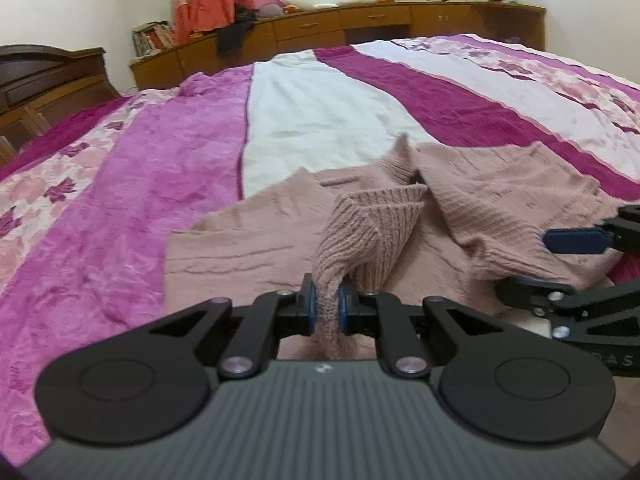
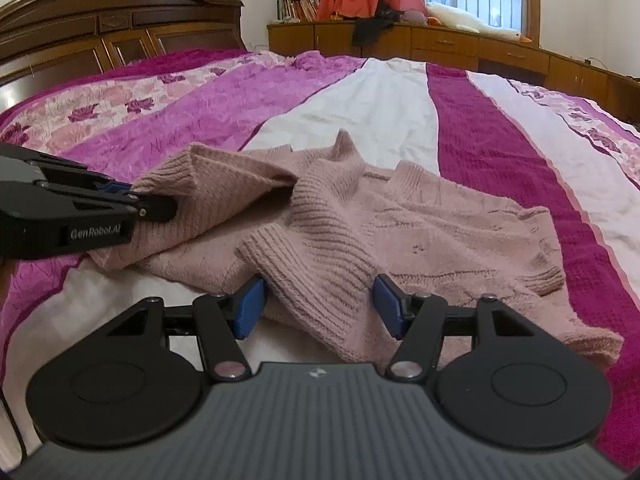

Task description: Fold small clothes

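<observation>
the pink knitted sweater [image 2: 400, 216] lies crumpled on the striped bedspread [image 2: 500, 148], mostly over the white stripe and reaching onto the dark magenta stripe at its right side; its body is spread flat against the bedspread, with one ribbed sleeve [image 2: 320, 264] doubled across the front of the sweater toward the right wrist camera; the left gripper [image 1: 327, 306] is pressed together on a fold of the sweater's ribbed knit, blue pads [image 1: 343, 312] tight against the fabric on both sides; that pinched fold is raised off the rest of the sweater and hangs in a draped cone from the grip; in the right wrist view the left gripper [image 2: 160, 208] enters at the sweater's left edge, fabric bunched around its tip; the right gripper [image 2: 320, 306] is spread wide, its blue pads [image 2: 250, 306] standing on either side of the ribbed sleeve; whether the pads touch the knit i cannot tell, but they do not squeeze it; beyond the sweater, past the far edge of the bedspread, stands a wooden cabinet [image 2: 480, 48], with a white plush goose [image 2: 472, 20] lying on top of it under the window; a dark wooden headboard [image 2: 112, 20] rises at the bedspread's left end.
</observation>
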`<state>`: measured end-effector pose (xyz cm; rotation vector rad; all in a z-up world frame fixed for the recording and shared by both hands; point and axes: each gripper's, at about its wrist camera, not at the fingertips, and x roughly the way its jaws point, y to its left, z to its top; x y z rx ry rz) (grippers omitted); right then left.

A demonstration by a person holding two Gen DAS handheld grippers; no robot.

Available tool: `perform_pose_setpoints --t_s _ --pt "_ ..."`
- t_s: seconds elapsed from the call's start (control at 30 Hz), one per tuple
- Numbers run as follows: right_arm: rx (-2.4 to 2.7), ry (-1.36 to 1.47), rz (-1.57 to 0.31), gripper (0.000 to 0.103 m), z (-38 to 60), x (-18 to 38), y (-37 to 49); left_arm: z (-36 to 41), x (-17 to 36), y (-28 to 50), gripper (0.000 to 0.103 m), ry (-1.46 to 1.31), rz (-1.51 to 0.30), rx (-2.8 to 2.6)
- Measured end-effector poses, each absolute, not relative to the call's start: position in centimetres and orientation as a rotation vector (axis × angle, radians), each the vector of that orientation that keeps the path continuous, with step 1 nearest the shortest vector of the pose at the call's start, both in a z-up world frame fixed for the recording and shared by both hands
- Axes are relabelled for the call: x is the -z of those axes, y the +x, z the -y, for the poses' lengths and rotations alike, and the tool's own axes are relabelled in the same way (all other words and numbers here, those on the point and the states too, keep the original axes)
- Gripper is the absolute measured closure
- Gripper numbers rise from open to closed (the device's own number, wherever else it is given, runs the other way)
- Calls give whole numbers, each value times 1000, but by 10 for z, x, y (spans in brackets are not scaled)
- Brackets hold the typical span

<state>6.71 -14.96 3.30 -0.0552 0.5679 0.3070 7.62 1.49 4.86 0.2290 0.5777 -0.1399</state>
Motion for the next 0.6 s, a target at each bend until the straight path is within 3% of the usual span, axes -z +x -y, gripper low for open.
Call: perform_pose_setpoints --t_s 0.37,0.5,0.6 --pt "-332 -60 -557 39 149 -32 71 -27 -55 81 90 219 -563 91" --pt "-308 -69 -548 75 154 -34 73 -30 -60 84 90 246 -544 77" --pt "-291 -74 -524 86 161 -43 77 -34 -68 91 90 282 -522 63"
